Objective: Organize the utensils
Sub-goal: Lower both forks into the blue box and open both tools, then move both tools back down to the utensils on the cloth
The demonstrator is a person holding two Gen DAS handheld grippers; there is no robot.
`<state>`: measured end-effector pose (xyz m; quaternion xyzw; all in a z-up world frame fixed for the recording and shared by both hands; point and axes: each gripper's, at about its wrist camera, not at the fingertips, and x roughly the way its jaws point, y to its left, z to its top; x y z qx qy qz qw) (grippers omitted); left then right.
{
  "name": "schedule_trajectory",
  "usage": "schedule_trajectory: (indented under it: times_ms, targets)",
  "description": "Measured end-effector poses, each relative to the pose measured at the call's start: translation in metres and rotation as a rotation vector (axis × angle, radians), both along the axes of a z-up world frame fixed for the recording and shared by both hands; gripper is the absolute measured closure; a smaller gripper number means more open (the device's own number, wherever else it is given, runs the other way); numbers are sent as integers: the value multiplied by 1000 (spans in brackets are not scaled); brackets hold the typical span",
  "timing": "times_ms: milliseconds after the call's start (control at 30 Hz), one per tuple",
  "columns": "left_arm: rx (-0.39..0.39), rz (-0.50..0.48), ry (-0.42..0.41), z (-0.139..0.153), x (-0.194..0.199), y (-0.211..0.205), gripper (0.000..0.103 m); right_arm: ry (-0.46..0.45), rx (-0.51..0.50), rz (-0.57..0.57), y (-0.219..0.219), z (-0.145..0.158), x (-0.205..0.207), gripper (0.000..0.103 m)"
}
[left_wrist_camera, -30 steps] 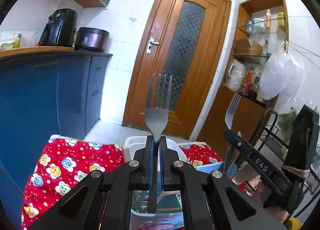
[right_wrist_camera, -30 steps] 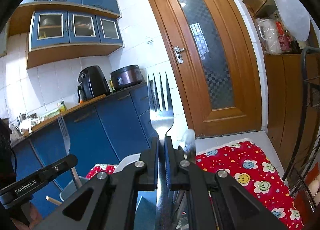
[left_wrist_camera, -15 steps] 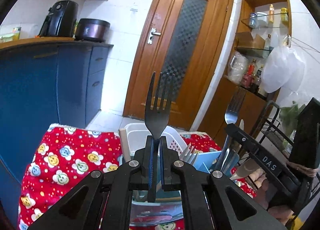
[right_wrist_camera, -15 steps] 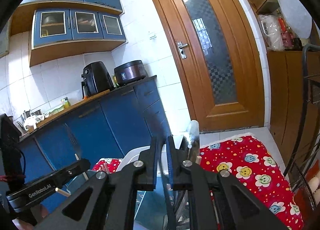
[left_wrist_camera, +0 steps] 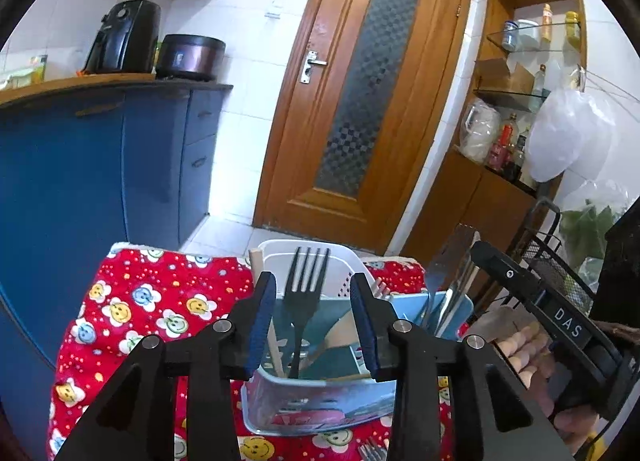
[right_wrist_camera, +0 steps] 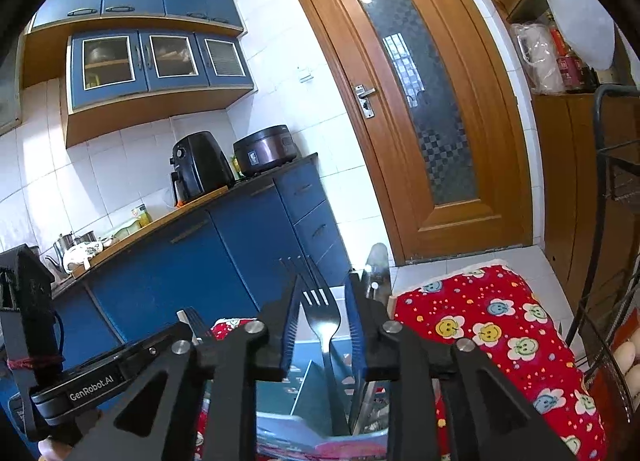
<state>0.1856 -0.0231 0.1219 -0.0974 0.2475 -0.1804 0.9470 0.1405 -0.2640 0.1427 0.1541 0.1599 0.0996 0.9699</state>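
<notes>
A dark fork [left_wrist_camera: 304,289] stands tines up in the blue utensil holder [left_wrist_camera: 320,401], next to wooden chopsticks. My left gripper [left_wrist_camera: 312,285] straddles it with its jaws opening, and the pads are clear of the fork. In the right wrist view a second fork [right_wrist_camera: 324,313] stands in the holder [right_wrist_camera: 280,421] between the opening jaws of my right gripper [right_wrist_camera: 324,289], untouched. A knife blade [right_wrist_camera: 376,265] rises just right of it. The right gripper's body [left_wrist_camera: 560,321] shows at the right of the left wrist view, and the left gripper's body [right_wrist_camera: 100,373] at the lower left of the right wrist view.
The holder sits on a red smiley-flower cloth [left_wrist_camera: 140,309] with a white basket [left_wrist_camera: 280,257] behind it. Another fork [left_wrist_camera: 372,453] lies on the cloth in front. A black wire rack [left_wrist_camera: 560,261] stands to the right, blue cabinets [left_wrist_camera: 80,181] to the left, and a wooden door [left_wrist_camera: 360,121] beyond.
Both grippers have opened and let go of their forks. Each fork has dropped lower and now stands in the holder. Both views have tilted slightly downward.
</notes>
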Motion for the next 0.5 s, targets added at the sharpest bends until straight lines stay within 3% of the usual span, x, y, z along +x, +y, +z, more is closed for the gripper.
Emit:
schedule_trajectory:
  times_ms: [500]
  targets:
    - [6,13,4,9,-41,12,63,70,8,52,-4,7,-47,75]
